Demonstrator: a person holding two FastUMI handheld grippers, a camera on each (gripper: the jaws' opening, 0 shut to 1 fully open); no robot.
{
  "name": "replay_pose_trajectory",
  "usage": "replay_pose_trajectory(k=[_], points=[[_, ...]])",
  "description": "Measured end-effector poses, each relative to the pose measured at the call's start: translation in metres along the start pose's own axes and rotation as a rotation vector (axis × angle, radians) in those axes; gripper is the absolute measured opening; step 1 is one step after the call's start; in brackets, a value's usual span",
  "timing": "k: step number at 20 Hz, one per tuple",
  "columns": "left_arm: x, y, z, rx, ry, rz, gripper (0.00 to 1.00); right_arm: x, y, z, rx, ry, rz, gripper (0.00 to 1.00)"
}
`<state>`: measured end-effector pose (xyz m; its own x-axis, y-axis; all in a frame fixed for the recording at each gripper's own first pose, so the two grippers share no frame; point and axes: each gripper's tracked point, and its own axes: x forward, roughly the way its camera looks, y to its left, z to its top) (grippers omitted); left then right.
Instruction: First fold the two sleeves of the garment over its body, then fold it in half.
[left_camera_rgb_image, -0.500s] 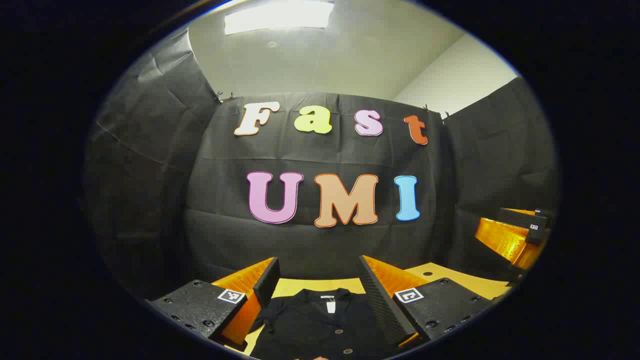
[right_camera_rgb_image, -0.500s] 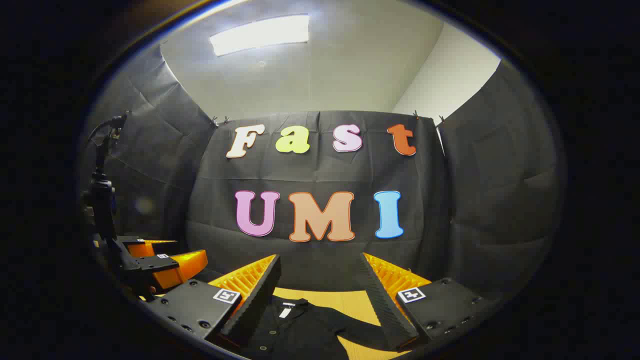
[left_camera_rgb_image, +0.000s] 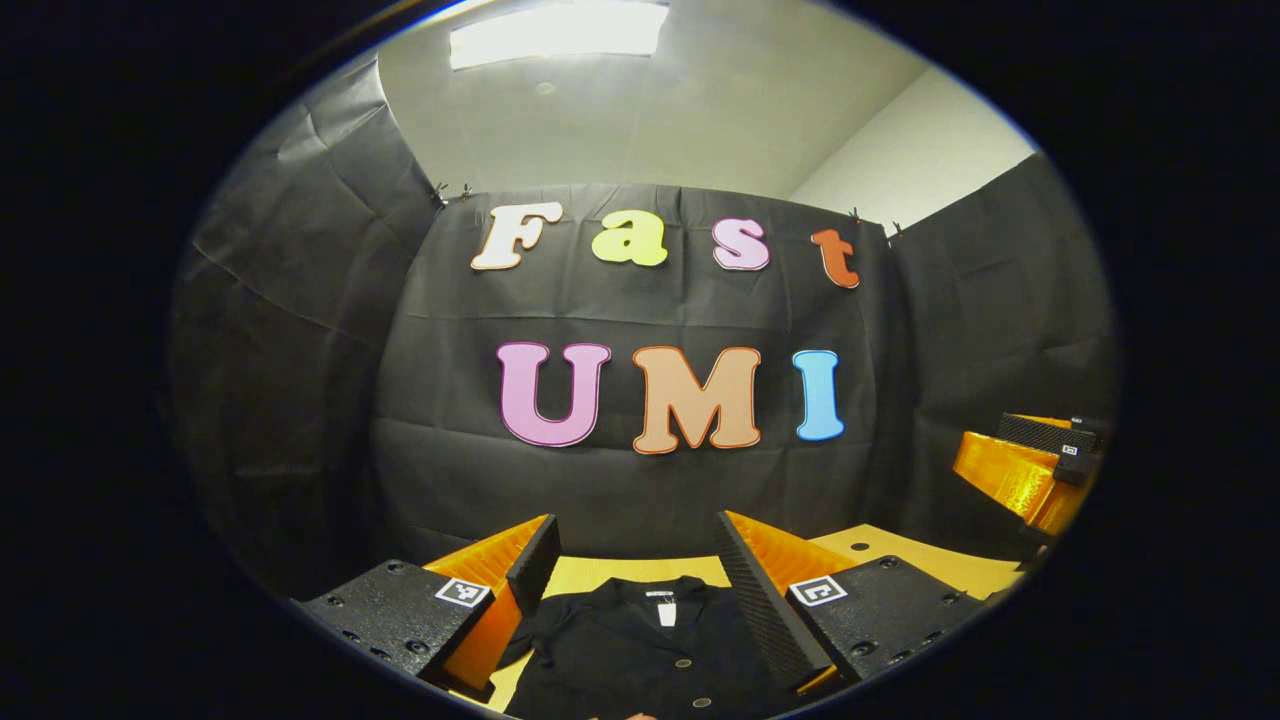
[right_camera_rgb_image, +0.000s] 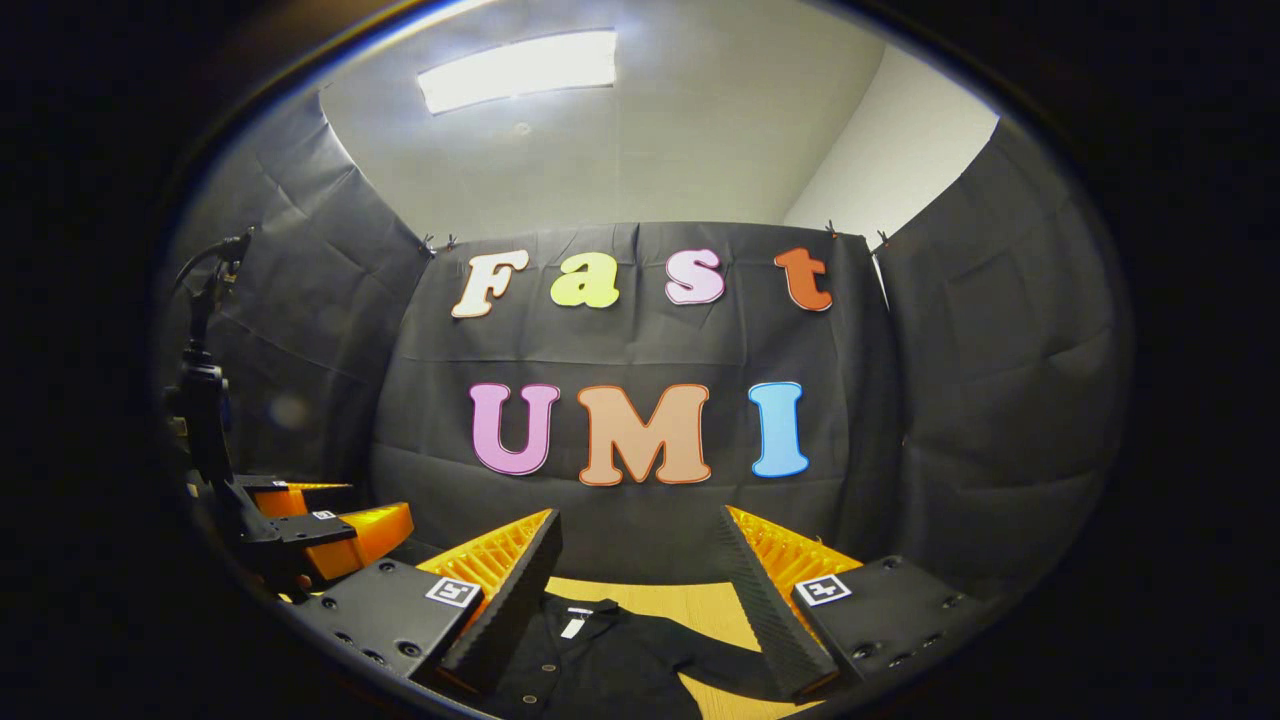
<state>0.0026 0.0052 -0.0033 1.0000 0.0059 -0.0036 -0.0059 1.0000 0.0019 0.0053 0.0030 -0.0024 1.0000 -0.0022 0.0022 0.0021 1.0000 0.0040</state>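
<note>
on the left, the left gripper (left_camera_rgb_image: 632, 570) hangs above the near edge of the table (left_camera_rgb_image: 905, 552) with its fingers spread wide and nothing between them. through the gap, in the left gripper view, the garment (left_camera_rgb_image: 640, 650), a dark buttoned shirt, lies flat on the table with its collar (left_camera_rgb_image: 662, 598) pointing away toward the booth wall and a row of small buttons running down the front. it looks spread out and not yet folded, though the sleeves run out of sight behind the fingers here.

moving right, the right gripper (right_camera_rgb_image: 640, 575) is also held above the table, fingers apart and empty. in the right gripper view the shirt sits lower left between the fingers, collar tag uppermost, and one sleeve (right_camera_rgb_image: 720, 658) stretches out to the right across the bare tabletop, reaching just under the right-hand finger. the left gripper shows again at the far left of that view, well apart from the right one.

my reading is that the first step, folding the sleeves in, has not begun; both tools are poised over the shirt. the next move probably calls for lowering each gripper to a sleeve end, pinching a single layer of cloth without dragging the body, then carrying it inward over the buttons.
</note>
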Motion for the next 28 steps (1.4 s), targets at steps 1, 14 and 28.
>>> replay_pose_trajectory(k=[1, 14, 28], points=[[0.0000, 0.0001, -0.0009, 0.000, 0.001, 0.000, 0.92, 0.0007, 0.0002, -0.0014, 0.000, 0.003, 0.000, 0.98], [0.0061, -0.0026, 0.0022, 0.008, -0.008, -0.009, 0.92, 0.0056, -0.0040, 0.0002, 0.001, -0.001, -0.010, 0.98], [0.0065, -0.0025, 0.0029, 0.003, -0.012, -0.016, 0.92, 0.0058, -0.0045, -0.0029, 0.003, 0.004, -0.016, 0.98]])
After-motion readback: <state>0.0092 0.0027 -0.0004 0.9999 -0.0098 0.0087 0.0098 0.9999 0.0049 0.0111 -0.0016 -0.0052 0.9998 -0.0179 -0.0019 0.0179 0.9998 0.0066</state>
